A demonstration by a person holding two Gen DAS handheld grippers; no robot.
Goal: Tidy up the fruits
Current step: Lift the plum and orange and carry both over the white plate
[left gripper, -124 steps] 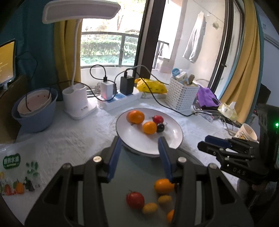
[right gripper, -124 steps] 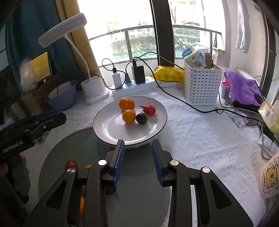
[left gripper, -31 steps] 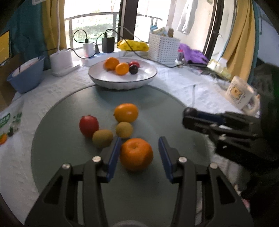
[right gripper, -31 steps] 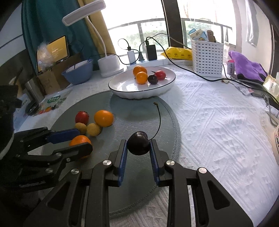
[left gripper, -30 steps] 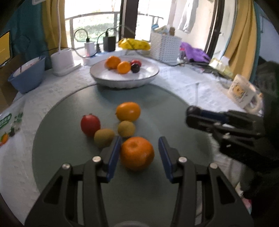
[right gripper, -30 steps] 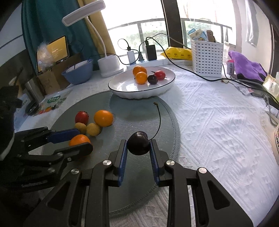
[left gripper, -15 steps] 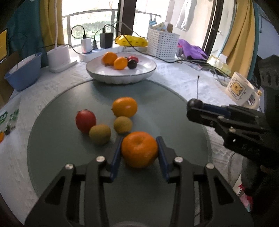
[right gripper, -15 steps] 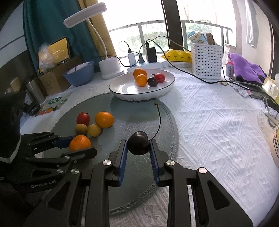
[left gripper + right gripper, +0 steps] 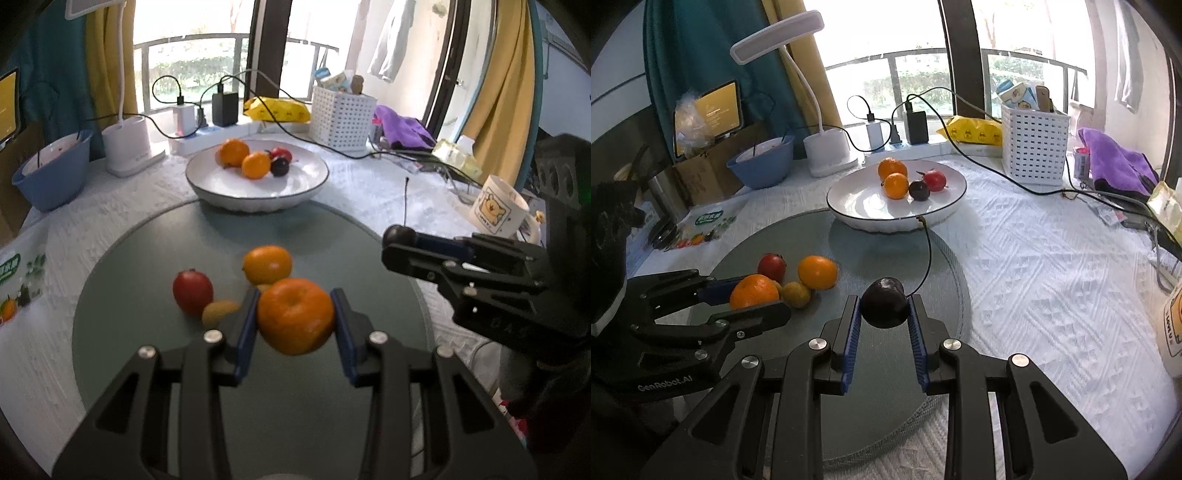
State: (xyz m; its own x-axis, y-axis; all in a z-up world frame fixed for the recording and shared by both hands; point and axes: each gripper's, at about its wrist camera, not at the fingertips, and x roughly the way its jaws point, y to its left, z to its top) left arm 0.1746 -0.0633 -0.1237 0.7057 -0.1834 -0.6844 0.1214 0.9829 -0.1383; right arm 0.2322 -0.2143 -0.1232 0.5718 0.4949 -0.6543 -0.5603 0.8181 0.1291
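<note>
The left gripper (image 9: 295, 325) clamps an orange (image 9: 295, 320); the right gripper (image 9: 884, 310) pinches a dark cherry (image 9: 884, 302), its stem plain only in the right view. Beyond, open grey mat (image 9: 886, 243), then the white plate (image 9: 857, 201)

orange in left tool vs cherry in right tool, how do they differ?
Colour: the orange is bright orange, the cherry near black.
Size: the orange is clearly bigger and spreads the left tool wider than the cherry spreads the right tool.
Stem: the cherry carries a long thin stem, the orange none.
Shared: both are round fruit, each gripped between blue pads.
</note>
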